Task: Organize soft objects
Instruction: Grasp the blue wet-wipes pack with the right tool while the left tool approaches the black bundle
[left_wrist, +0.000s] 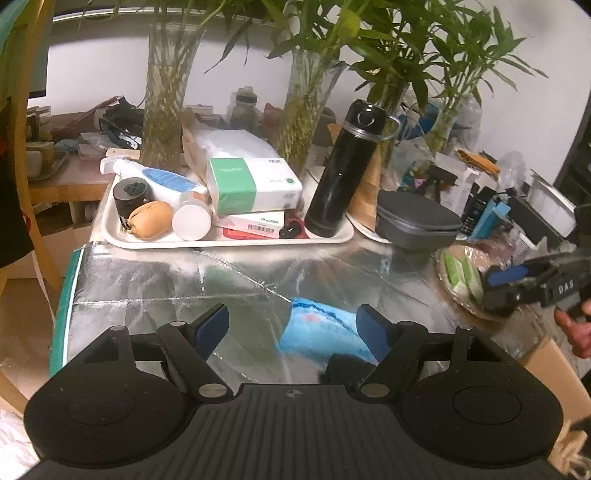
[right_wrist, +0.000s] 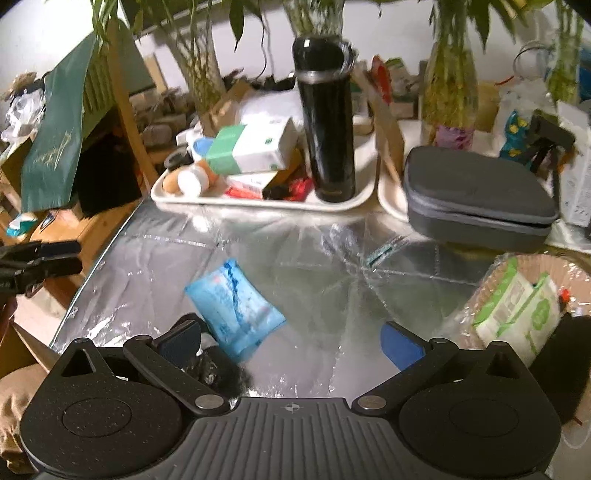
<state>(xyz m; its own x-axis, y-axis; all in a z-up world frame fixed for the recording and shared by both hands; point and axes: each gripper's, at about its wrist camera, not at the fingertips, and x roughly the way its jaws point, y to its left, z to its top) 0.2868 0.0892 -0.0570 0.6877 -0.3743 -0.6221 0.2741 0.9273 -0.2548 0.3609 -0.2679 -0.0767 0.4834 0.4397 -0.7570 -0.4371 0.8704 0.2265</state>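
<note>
A soft blue packet (left_wrist: 317, 332) lies on the silver foil table cover, just inside my left gripper's right finger; it also shows in the right wrist view (right_wrist: 236, 306). My left gripper (left_wrist: 293, 332) is open and empty above the foil. A dark soft object (left_wrist: 343, 369) lies below the packet, near the gripper base; it also shows in the right wrist view (right_wrist: 218, 369). My right gripper (right_wrist: 291, 343) is open and empty; it shows in the left wrist view (left_wrist: 513, 284) over a wicker basket (right_wrist: 484, 291) that holds a green-and-white packet (right_wrist: 517, 306).
A white tray (left_wrist: 229, 240) at the back holds a black flask (left_wrist: 343, 170), a tissue box (left_wrist: 255, 184), bottles and a brown pouch. A grey zip case (right_wrist: 476, 195) sits right of it. Glass vases with plants stand behind. The table's left edge (left_wrist: 70, 288) drops off.
</note>
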